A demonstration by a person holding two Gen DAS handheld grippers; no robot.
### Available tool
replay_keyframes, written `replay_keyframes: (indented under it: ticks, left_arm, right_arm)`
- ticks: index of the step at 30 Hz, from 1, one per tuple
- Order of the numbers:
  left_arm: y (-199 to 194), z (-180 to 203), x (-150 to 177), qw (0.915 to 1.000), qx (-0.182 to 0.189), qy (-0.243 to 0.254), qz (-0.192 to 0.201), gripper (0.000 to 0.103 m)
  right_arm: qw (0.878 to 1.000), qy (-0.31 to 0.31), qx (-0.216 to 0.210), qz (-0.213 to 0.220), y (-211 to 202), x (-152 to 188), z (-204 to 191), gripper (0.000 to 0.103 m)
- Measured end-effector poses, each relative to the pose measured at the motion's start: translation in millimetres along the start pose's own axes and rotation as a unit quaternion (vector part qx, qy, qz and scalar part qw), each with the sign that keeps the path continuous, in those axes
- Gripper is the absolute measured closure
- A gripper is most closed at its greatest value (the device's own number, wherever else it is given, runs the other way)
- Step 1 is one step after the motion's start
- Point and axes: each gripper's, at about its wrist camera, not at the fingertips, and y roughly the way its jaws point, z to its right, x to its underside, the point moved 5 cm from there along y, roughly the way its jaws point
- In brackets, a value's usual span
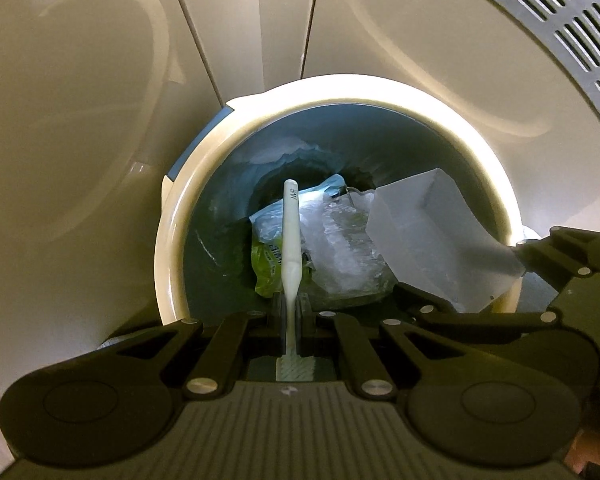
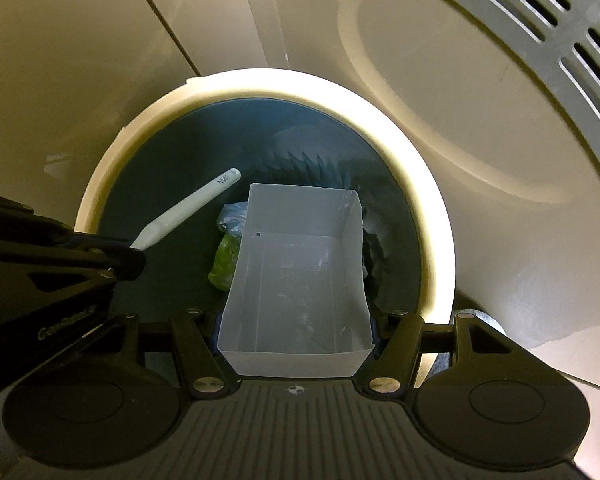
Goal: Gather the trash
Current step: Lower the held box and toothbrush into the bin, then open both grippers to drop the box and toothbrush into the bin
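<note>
A round trash bin with a cream rim [image 1: 172, 240] [image 2: 432, 240] and a dark blue liner lies straight below both grippers. My left gripper [image 1: 290, 312] is shut on the neck of a white toothbrush [image 1: 290, 232], handle hanging down into the bin mouth. My right gripper [image 2: 296, 328] is shut on an open white paper box [image 2: 300, 264], its sides pinched inward, held over the bin. The right wrist view shows the left gripper [image 2: 138, 254] and the toothbrush [image 2: 192, 208] at the left. In the left wrist view the box [image 1: 420, 232] and right gripper [image 1: 460, 268] are at the right.
Inside the bin lie a green wrapper [image 1: 270, 260] [image 2: 226, 260], crumpled clear plastic [image 1: 340, 248] and a bluish bag [image 2: 232, 216]. Pale floor tiles [image 1: 80, 140] surround the bin. A slotted metal grate [image 1: 560, 32] [image 2: 540, 20] runs along the top right.
</note>
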Motion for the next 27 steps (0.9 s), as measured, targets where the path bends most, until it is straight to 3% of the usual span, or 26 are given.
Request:
replay_keyframes:
  ticks: [9, 10, 12, 14, 15, 17, 20, 27]
  left_arm:
    - [7, 3, -6, 0.9999, -0.008, -0.002, -0.007, 0.099]
    - [6, 4, -6, 1.0, -0.005, 0.001, -0.005, 0.095]
    - [5, 2, -6, 0.9999, -0.007, 0.005, -0.007, 0.082]
    - [1, -3, -6, 0.9997, -0.024, 0.004, -0.002, 0.041]
    - [-2, -7, -5, 0.9994, -0.034, 0.001, 0.008, 0.032]
    - [-11, -16, -3, 0.9987, -0.043, -0.01, 0.025, 0.003]
    - [-30, -24, 4, 0.9982, -0.022, -0.036, 0.042, 0.0]
    - [-88, -17, 39, 0.9954, -0.026, -0.004, 0.092, 0.0]
  right_arm:
    - [1.0, 0.008, 0.015, -0.002, 8, -7, -2, 0.039]
    - [1.0, 0.011, 0.014, -0.003, 9, -7, -3, 0.038]
    - [1.0, 0.013, 0.017, -0.01, 10, -8, -3, 0.029]
    - [0.999, 0.006, 0.046, -0.016, 10, -6, 0, 0.021]
    - [0.999, 0.002, 0.053, -0.014, 9, -5, 1, 0.022]
    - [0.999, 0.004, 0.036, -0.01, 3, -1, 3, 0.02]
    - [1.0, -0.001, 0.026, 0.004, -15, 6, 2, 0.003]
    - [0.991, -0.075, 0.049, 0.096, -81, 26, -15, 0.003]
